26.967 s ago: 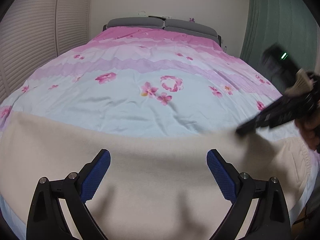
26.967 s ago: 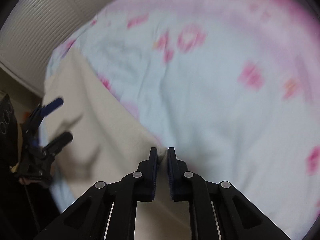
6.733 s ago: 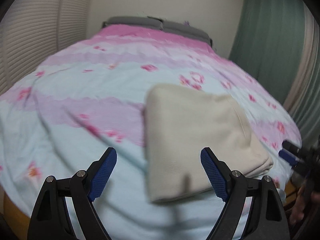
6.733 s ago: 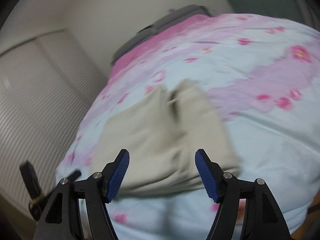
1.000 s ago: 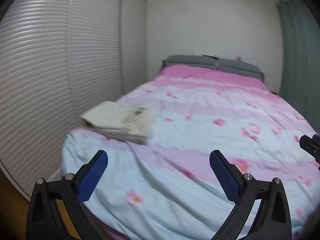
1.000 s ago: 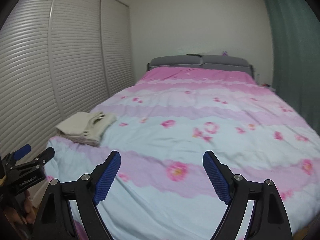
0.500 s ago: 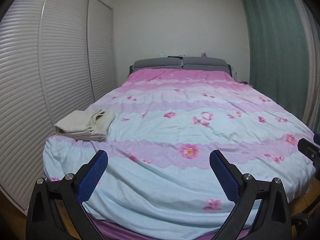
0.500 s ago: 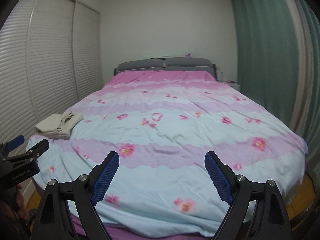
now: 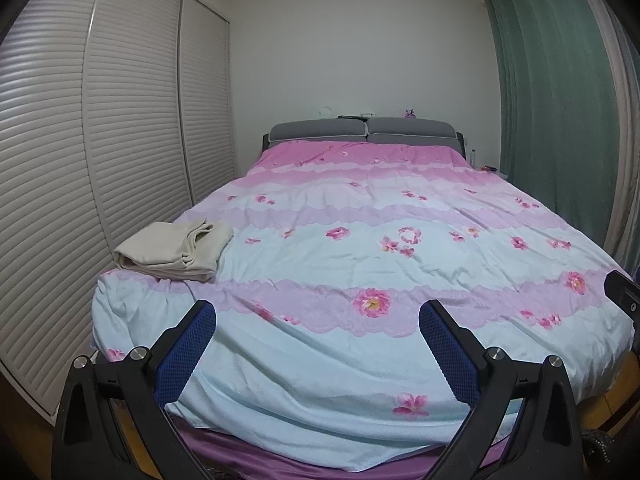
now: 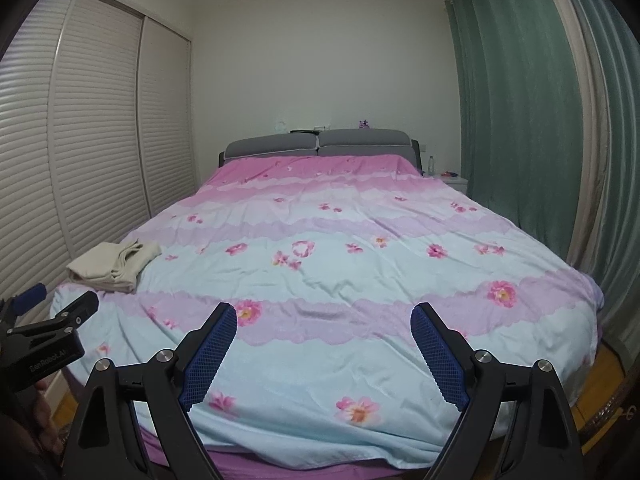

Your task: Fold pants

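The cream pants (image 9: 174,251) lie folded into a thick bundle at the near left corner of the bed (image 9: 360,264), also seen in the right wrist view as the same pants (image 10: 114,266). My left gripper (image 9: 316,316) hangs open off the foot of the bed, nothing between its blue pads. My right gripper (image 10: 323,314) is open too and holds nothing. Both stand well back from the pants. In the right wrist view the left gripper (image 10: 56,300) shows at the left edge, with a hand under it.
The bed wears a pink and pale blue flowered cover. White louvred wardrobe doors (image 9: 80,160) run along the left side. Green curtains (image 10: 520,120) hang on the right. A grey headboard (image 9: 364,130) stands at the far wall, and a small bedside table (image 10: 452,180) beside it.
Both views have swung rightward and pulled back from the bed over the last second, so the folded pants now sit further left. The pants have not moved on the bed.
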Available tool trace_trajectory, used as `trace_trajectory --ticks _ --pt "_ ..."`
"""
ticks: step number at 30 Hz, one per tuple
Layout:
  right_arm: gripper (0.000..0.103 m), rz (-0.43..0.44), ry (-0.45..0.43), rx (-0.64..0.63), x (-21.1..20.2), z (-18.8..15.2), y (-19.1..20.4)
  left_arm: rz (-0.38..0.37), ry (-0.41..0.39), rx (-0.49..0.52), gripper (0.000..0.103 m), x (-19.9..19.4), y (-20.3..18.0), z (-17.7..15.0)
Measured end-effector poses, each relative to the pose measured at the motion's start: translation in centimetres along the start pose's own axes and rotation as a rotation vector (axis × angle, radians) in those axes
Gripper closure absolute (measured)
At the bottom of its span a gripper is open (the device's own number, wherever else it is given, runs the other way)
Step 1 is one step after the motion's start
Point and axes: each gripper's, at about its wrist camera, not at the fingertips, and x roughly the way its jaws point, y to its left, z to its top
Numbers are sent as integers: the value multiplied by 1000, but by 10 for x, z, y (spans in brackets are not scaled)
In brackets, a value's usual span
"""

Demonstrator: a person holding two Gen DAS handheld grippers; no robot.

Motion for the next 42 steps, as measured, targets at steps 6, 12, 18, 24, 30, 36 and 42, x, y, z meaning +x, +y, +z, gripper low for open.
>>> trace_trajectory --ticks 6,12,18,24,30,36,42 --pt "13 -2 -1 1 0 1 -2 2 3 1 0 1 1 0" --pt "13 -4 -2 1 2 2 -4 -5 8 9 0 1 0 -1" --pt "13 -7 -1 2 2 2 -4 -26 20 15 0 2 -3 -3" --pt "13 -7 0 4 2 2 -5 -30 32 13 0 3 -5 -3" --pt "13 -12 -6 4 2 2 -7 -15 15 2 0 -1 -3 -2" --pt "13 -12 -6 1 2 2 -8 -26 24 12 0 -1 -4 -2" --pt "13 -13 -5 3 2 2 -7 -27 25 14 0 0 -5 -2"
